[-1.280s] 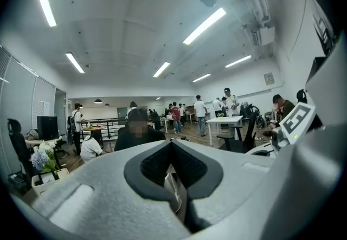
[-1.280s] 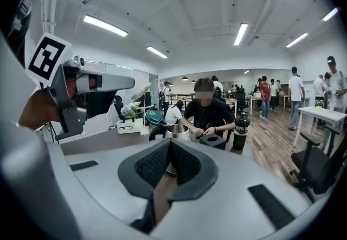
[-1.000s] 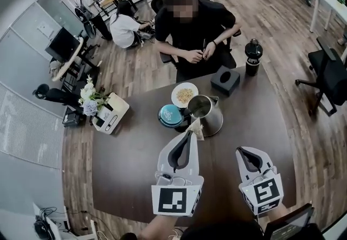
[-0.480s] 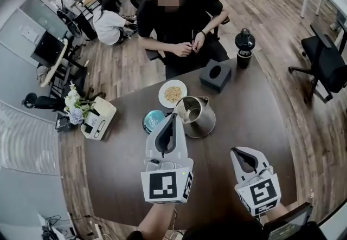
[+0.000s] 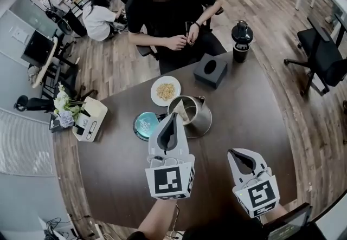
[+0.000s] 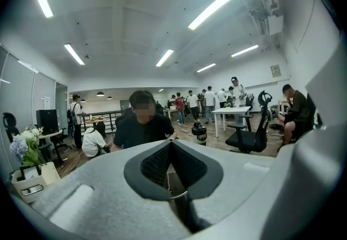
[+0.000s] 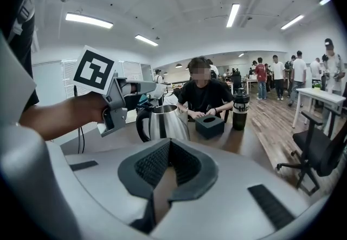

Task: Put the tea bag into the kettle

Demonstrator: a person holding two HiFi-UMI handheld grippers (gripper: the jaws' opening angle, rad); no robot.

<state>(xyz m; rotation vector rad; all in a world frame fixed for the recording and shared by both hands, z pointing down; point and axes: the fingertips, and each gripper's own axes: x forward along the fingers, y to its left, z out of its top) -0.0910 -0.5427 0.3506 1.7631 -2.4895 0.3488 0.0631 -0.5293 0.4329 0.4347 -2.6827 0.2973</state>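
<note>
A steel kettle (image 5: pixel 191 116) stands open at the middle of the dark table (image 5: pixel 255 114); the right gripper view shows the kettle (image 7: pixel 162 122) too. My left gripper (image 5: pixel 174 115) reaches to the kettle's left rim, shut on a pale tea bag (image 5: pixel 183 115) that hangs at the kettle's mouth. In the left gripper view, the left gripper (image 6: pixel 171 143) shows closed jaws, and the tea bag is hidden below them. My right gripper (image 5: pixel 234 153) rests nearer to me, right of the kettle. Seen in its own view, the right gripper (image 7: pixel 169 144) is shut with nothing in it.
A teal round lid (image 5: pixel 145 125) lies left of the kettle, and a white plate of snacks (image 5: pixel 165 91) sits behind it. A black tissue box (image 5: pixel 210 70) and black bottle (image 5: pixel 241 41) stand at the far edge. A person sits across. A white box with flowers (image 5: pixel 89 118) is far left.
My left gripper has carried the tea bag from beside the kettle's left wall up to its open mouth. The right gripper has stayed about where it was.
</note>
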